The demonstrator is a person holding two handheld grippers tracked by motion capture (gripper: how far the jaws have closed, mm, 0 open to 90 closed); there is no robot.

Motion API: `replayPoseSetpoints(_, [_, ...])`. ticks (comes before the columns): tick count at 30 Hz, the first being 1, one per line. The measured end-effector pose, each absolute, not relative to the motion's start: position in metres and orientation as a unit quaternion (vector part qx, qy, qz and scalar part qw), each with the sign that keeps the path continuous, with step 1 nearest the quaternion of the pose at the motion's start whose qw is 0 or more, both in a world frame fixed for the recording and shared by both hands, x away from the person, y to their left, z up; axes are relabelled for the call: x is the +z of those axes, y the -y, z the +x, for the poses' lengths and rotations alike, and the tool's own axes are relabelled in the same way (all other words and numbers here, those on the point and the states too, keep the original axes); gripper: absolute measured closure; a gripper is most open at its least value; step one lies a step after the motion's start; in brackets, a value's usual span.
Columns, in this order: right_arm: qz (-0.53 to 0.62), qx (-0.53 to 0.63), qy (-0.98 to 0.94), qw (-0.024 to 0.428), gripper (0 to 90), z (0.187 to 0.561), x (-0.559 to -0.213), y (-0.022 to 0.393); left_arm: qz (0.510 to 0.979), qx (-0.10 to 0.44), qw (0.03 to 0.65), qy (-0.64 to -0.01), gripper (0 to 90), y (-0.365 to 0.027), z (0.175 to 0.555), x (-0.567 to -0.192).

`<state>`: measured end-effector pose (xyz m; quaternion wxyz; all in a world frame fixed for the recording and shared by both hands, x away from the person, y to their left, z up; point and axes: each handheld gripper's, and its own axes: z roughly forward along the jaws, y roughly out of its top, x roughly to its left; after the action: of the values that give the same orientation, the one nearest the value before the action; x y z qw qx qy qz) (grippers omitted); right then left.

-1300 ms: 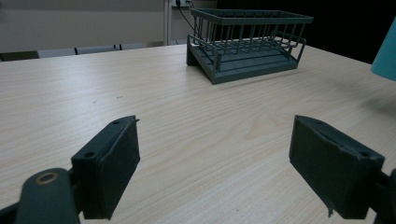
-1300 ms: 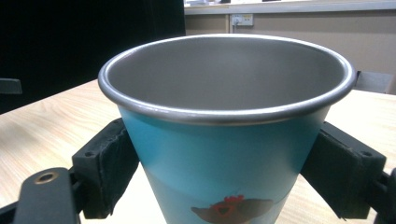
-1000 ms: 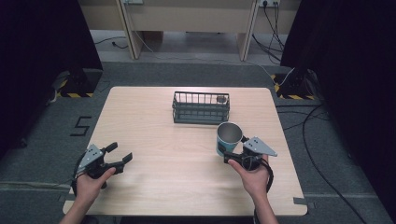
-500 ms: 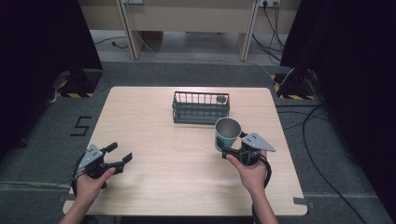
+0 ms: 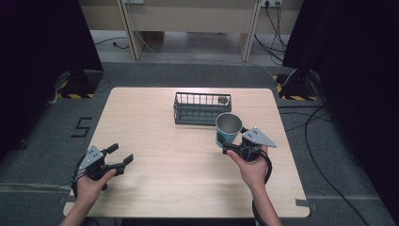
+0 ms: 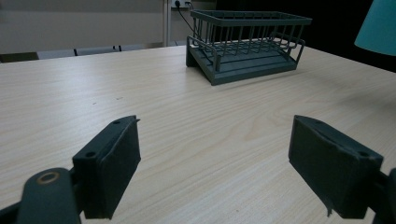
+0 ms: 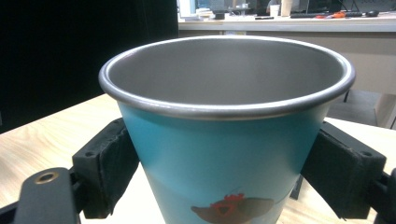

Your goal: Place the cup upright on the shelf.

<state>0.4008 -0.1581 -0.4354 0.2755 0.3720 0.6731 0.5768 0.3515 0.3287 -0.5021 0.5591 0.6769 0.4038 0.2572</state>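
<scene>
One teal cup point(image 7: 224, 144), metal-lined, upright, pinched between the jaws of the right gripper point(image 5: 229, 145). One dark wire basket point(image 5: 201, 108) just beyond it on the table point(image 5: 179, 174). Left gripper point(image 5: 117, 157): jaws spread, holding nothing, well apart from the cup.

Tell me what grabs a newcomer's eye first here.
The teal metal cup, clamped upright between the jaws of the right hand-held gripper, near the table's right side. Just behind it stands a dark wire basket. The left hand-held gripper waits open near the front left corner.
</scene>
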Motion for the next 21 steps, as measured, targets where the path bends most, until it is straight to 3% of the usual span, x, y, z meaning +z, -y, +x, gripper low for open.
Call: replayPoseSetpoints(21, [0.37,0.578,-0.67,0.282,17.0,0.419,-0.424,0.149,0.677,0.257,0.56,-0.402,16.0,-0.329,0.351,-0.502])
